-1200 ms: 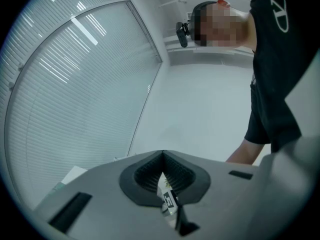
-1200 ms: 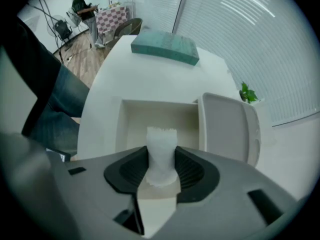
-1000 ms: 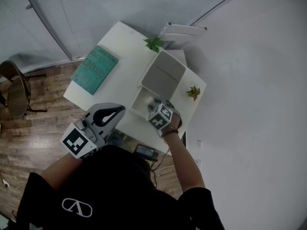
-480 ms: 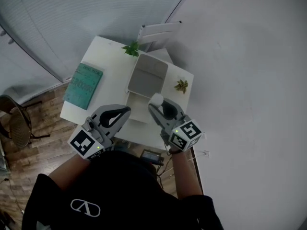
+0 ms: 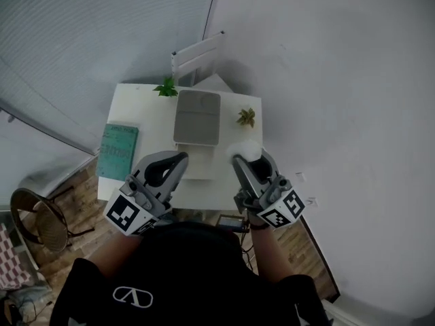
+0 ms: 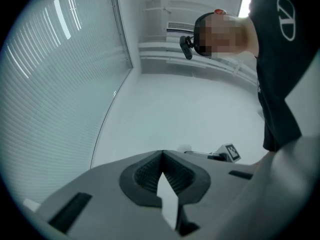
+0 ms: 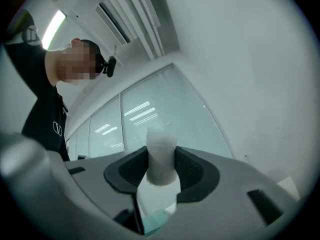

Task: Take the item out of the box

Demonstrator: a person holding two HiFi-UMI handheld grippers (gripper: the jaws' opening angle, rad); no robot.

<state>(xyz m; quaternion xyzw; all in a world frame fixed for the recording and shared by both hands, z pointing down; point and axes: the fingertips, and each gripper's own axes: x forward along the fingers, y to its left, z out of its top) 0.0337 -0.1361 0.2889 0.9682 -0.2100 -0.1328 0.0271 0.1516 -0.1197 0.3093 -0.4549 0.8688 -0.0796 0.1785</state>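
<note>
Two grippers have come up off the white surface (image 5: 146,114) in the last second, and the right gripper (image 5: 243,160) carries the change that matters. It was down inside the box (image 5: 200,165) a moment ago. Now it is raised just beside the box on its right, turned over, with the item (image 7: 160,154) clenched between its fingers (image 7: 192,169). I judge the item is out of the box, with nothing left but setting it down somewhere. The left gripper (image 5: 181,157) has risen too, near the box's left edge. Its fingers (image 6: 145,171) are pressed together on nothing.

The item is a short white stub, rounded and matt, and it looks soft under the grip. The finger pads are dark and finely ribbed, set in smooth grey shells. The box is shallow and pale, and its flat grey lid (image 5: 197,117) lies folded back behind it.
</note>
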